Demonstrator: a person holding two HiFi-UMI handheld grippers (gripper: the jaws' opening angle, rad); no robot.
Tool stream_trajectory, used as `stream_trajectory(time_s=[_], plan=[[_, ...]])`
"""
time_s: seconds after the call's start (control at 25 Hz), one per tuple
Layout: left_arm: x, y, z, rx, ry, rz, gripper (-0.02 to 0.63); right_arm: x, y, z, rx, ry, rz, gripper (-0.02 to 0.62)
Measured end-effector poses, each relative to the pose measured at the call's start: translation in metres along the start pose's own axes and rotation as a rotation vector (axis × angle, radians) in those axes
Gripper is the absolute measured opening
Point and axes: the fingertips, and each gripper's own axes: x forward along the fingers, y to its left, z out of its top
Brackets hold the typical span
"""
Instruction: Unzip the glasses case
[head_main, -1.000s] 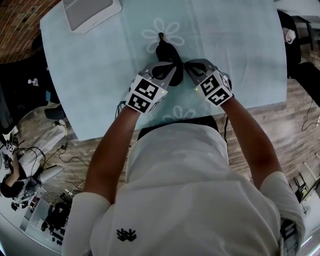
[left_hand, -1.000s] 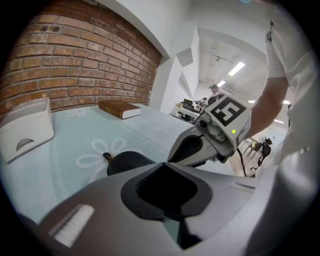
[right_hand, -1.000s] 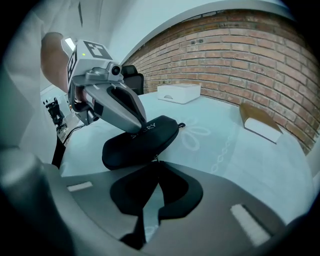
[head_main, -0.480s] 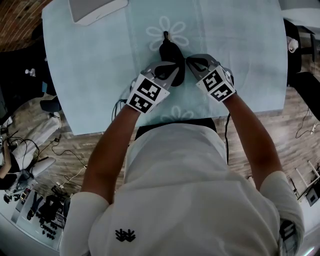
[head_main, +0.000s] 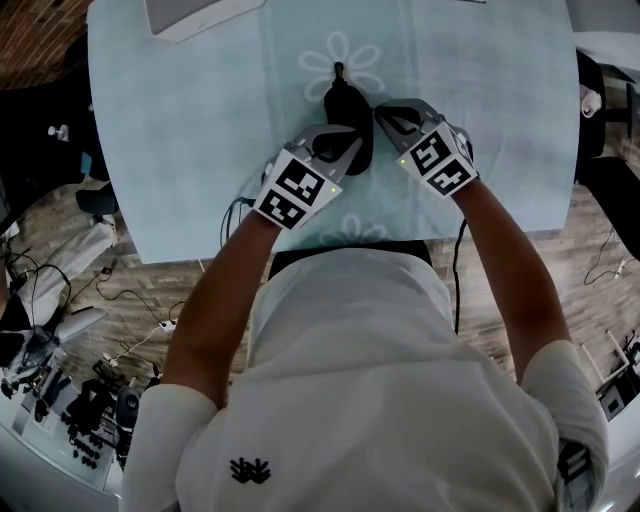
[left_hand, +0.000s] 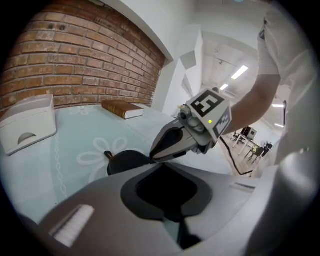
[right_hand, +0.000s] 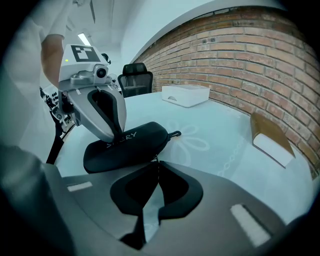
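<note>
The black glasses case (head_main: 346, 104) lies on the teal tablecloth, its loop end (head_main: 338, 70) pointing away from me. My left gripper (head_main: 354, 150) is shut, its tips pinching the case's near end; the right gripper view shows its tips (right_hand: 116, 134) on top of the case (right_hand: 135, 142). My right gripper (head_main: 379, 113) sits at the case's right side, shut on a thin zipper pull (right_hand: 156, 161) that runs from the case into its jaws. From the left gripper view the case (left_hand: 125, 161) lies just beyond my left gripper (left_hand: 159, 165), with the right gripper (left_hand: 153, 157) touching it.
A white box (head_main: 190, 12) stands at the table's far left corner. A brown book (left_hand: 122, 108) lies farther back by the brick wall. The table's near edge (head_main: 330, 250) is close to my body. A black office chair (right_hand: 136, 75) stands beyond the table.
Both grippers have stayed on the case. The right gripper's tip has edged a little farther along the case's right side; most of the shift comes from my head moving.
</note>
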Motion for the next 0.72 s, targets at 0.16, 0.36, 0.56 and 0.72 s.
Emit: stream_trajectory(time_s=[0.16, 0.36, 0.56, 0.72], plan=[[0.001, -0.001, 0.001, -0.009, -0.007, 0.006, 0.051, 0.002, -0.008, 0.004, -0.035, -0.004, 0.019, 0.003], [0.001, -0.002, 0.0, -0.021, -0.011, 0.0, 0.051, 0.008, -0.013, 0.009, -0.075, 0.005, 0.044, 0.003], [-0.001, -0.001, 0.001, -0.022, -0.02, 0.005, 0.051, 0.013, -0.018, 0.018, -0.113, 0.01, 0.069, 0.003], [0.003, -0.001, 0.0, -0.029, -0.026, 0.004, 0.05, 0.018, -0.022, 0.016, -0.151, 0.017, 0.096, 0.003]])
